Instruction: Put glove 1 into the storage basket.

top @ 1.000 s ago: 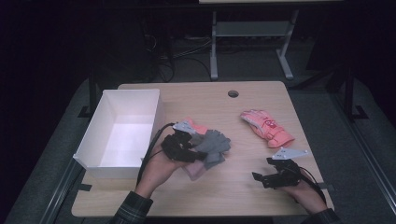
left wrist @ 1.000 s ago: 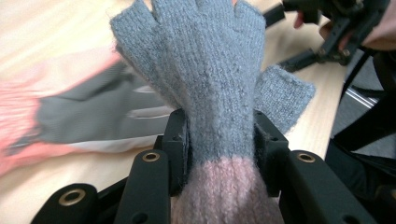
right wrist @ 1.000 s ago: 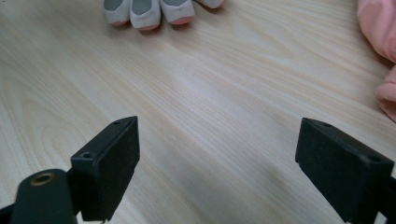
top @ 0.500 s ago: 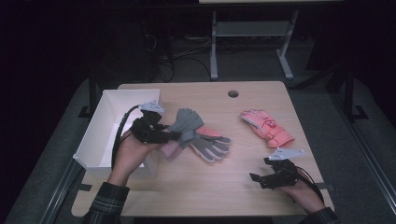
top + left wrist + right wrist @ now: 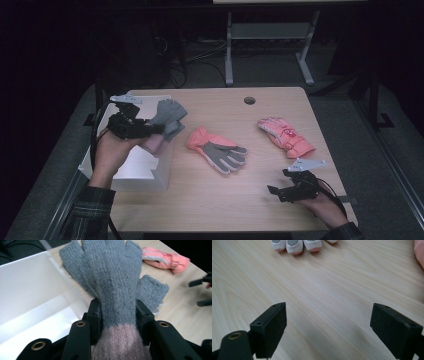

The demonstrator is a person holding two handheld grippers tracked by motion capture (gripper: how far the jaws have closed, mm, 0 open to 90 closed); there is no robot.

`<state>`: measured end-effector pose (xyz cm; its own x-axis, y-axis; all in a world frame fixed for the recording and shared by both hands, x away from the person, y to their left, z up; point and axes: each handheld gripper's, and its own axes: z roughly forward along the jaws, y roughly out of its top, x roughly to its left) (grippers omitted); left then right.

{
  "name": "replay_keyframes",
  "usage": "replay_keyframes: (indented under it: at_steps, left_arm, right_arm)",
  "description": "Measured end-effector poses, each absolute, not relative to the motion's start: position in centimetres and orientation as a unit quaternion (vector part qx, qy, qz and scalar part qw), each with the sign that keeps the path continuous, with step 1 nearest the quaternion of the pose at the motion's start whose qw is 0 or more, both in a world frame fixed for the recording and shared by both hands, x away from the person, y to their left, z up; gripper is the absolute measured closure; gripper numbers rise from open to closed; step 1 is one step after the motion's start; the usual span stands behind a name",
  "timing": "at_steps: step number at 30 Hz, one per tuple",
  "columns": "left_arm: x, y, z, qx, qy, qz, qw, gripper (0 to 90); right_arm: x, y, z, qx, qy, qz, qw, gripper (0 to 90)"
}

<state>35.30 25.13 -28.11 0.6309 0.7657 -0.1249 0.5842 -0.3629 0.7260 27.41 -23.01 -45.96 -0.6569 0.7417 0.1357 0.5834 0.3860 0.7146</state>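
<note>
Since the earlier frame, the grey knitted fingerless glove (image 5: 110, 282) has been carried by the clenched left gripper (image 5: 150, 131) over the white rectangular plastic box (image 5: 132, 165). Its dangling fingers might catch the rim. Farther right, the right gripper (image 5: 328, 327) is rested agape, empty.

The left hand-held gripper (image 5: 159, 129) is raised, its jaws clamped on something; the right hand-held gripper (image 5: 272, 190) rests low, jaws spread wide.

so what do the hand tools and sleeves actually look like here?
Both are black two-jaw tools: the left tool and right tool each carry a grey three-cornered plate on top and trail a black cable. Blocky black jaws with brass-ringed holes. Dark plaid sleeves.
</note>
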Motion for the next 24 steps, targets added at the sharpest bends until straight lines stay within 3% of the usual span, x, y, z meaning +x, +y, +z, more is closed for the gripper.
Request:
replay_keyframes:
  at_steps: [11,24]
  left_arm:
    - [37.1,29.2,-29.5,0.789,0.474,0.151,0.361,63.6]
    - [40.0,31.6,-35.2,0.781,0.527,0.157,0.295,63.3]
  right_arm:
    - [27.2,-23.2,-45.9,0.407,0.824,0.381,0.103,13.4]
    - [27.1,-23.4,-46.0,0.407,0.823,0.382,0.104,13.4]
